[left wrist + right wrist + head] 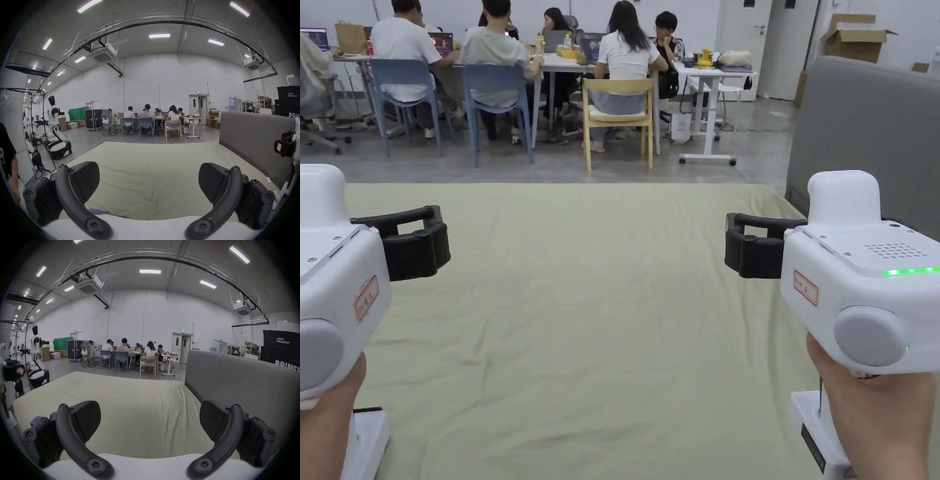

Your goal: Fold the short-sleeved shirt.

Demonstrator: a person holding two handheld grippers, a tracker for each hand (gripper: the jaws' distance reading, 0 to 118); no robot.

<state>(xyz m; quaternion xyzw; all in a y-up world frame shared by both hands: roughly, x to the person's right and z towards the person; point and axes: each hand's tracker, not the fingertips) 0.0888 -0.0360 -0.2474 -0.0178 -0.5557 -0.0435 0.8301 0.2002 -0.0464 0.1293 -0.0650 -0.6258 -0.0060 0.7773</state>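
I hold both grippers side by side above a bed covered with a pale green sheet (600, 300) that lies flat with light creases. My left gripper (432, 240) is at the left, its jaws wide apart with nothing between them, as the left gripper view (149, 178) confirms. At the right, my right gripper (734, 245) is also open and holds nothing (150, 417). A sliver of blue fabric (103, 212) peeks out at the bed's near edge below the left gripper; I cannot tell what it is.
A grey padded headboard (862, 125) rises along the bed's right side. Beyond the far edge, several people sit on chairs around white tables (569, 62). A white humanoid robot (54, 123) and a clothes rack (19, 94) stand to the left.
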